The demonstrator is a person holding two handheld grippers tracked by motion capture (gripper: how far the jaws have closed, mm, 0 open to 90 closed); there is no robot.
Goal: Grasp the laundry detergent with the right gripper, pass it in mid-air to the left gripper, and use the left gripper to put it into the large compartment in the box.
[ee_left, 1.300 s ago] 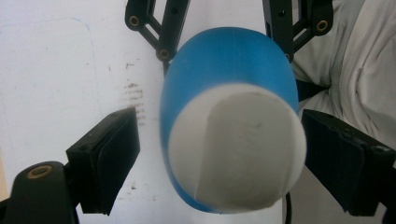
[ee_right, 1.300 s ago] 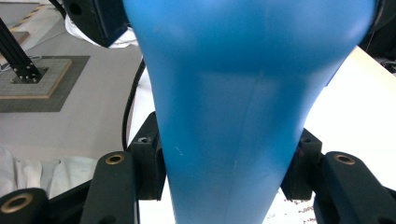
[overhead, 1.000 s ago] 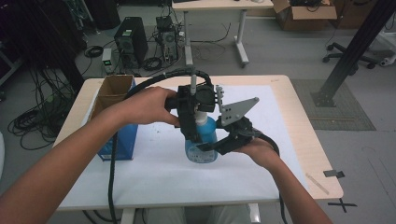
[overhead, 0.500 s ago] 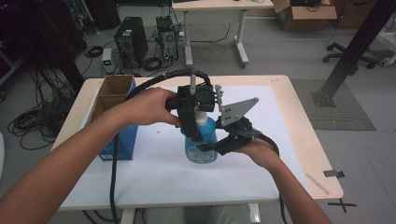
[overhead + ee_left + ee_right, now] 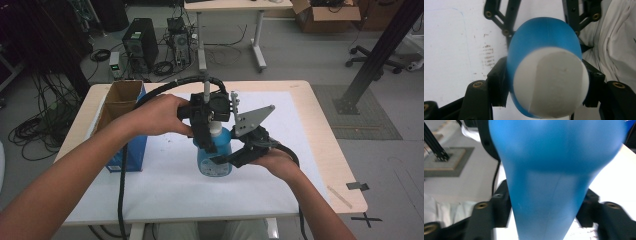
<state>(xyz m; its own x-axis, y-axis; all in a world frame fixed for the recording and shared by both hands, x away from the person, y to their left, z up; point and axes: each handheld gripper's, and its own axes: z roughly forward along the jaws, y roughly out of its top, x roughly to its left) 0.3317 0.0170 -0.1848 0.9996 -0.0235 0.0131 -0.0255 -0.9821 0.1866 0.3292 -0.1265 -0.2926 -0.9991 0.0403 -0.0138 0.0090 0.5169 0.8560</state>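
blue translucent plastic bottle (image 5: 214,157) with a white round cap (image 5: 550,81) is stood upright on the white sheet (image 5: 165,185), just right of an open cardboard box (image 5: 120,100). the left gripper (image 5: 544,87) has just been clamped on the cap from above. the right gripper (image 5: 544,207), pinching the body, has just been eased slightly; unscrewing seems next.

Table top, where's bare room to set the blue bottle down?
Free: the white sheet along the near edge, in front of the blue bottle, and the far right patch toward the table's right edge. Crowded: the middle, where both grippers meet on the bottle, and the left beside the cardboard box.
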